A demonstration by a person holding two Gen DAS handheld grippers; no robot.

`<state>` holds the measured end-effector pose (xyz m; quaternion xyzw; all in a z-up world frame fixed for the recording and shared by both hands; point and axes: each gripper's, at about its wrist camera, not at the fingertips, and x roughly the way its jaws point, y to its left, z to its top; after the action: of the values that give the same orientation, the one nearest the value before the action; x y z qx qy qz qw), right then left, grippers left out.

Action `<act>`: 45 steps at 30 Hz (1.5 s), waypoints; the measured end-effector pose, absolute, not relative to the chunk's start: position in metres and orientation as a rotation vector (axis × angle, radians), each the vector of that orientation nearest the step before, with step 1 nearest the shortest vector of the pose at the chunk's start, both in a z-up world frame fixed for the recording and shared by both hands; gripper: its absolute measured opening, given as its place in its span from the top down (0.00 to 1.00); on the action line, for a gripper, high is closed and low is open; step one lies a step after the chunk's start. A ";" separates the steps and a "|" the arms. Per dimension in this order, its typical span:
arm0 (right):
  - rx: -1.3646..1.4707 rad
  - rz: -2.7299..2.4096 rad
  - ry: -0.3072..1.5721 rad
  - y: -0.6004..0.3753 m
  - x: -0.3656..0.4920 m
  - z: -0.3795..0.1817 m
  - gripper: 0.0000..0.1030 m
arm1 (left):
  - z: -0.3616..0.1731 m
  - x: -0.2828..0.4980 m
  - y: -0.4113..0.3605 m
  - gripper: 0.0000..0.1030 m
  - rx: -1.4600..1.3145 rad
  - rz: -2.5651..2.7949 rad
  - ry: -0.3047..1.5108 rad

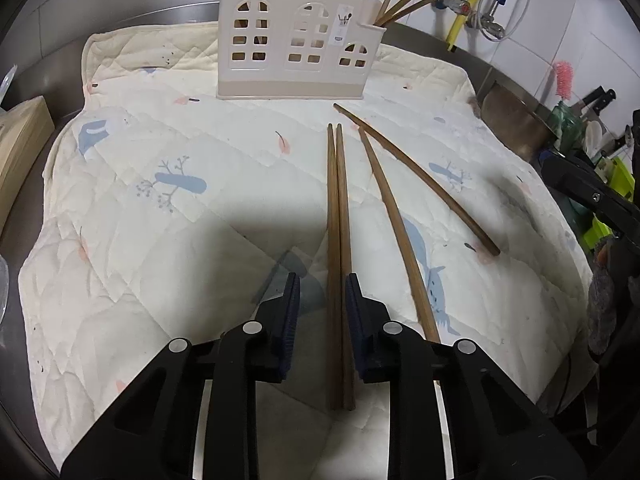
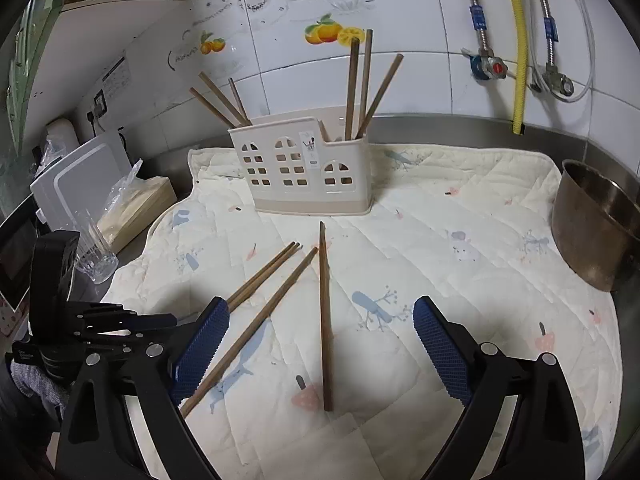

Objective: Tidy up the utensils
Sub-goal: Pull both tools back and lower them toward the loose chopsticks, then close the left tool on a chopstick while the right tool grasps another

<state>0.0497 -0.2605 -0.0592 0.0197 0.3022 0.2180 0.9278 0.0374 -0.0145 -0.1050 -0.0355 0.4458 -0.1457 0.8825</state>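
Several brown chopsticks lie on a quilted mat (image 1: 160, 208). A pair (image 1: 339, 216) runs between the pads of my left gripper (image 1: 322, 300), which is partly closed around it with a gap on the left side. Two single chopsticks (image 1: 394, 224) (image 1: 420, 178) lie to its right. My right gripper (image 2: 322, 328) is wide open, straddling one chopstick (image 2: 325, 316); another (image 2: 260, 320) and the pair (image 2: 266, 274) lie to its left. A cream house-shaped holder (image 1: 296, 48) (image 2: 304, 172) stands at the mat's far edge with several chopsticks in it.
A metal bowl (image 2: 592, 224) sits at the mat's right edge. A tissue box (image 2: 136, 208), a clear glass (image 2: 94, 252) and a white appliance (image 2: 76, 184) stand left. Pipes and valves (image 2: 496, 68) hang on the tiled wall. The left gripper's body (image 2: 80, 320) shows at lower left.
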 end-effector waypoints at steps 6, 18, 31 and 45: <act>0.050 0.441 0.621 -0.263 0.051 -0.061 0.12 | -0.109 0.042 -0.016 0.81 -0.072 -0.301 0.942; 0.055 0.443 0.639 -0.263 0.054 -0.067 0.11 | -0.109 0.042 -0.022 0.82 -0.018 -0.278 0.941; 0.030 0.429 0.670 -0.260 0.052 -0.078 0.11 | -0.112 0.043 -0.027 0.88 0.043 -0.231 0.938; -0.036 0.427 0.764 -0.246 0.055 -0.107 0.36 | -0.114 0.035 -0.019 0.93 0.002 -0.223 0.904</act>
<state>0.0555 -0.2465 -0.1072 -0.0173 0.3700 0.2066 0.9056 0.0346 -0.0190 -0.1139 0.0010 0.4359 -0.1077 0.8935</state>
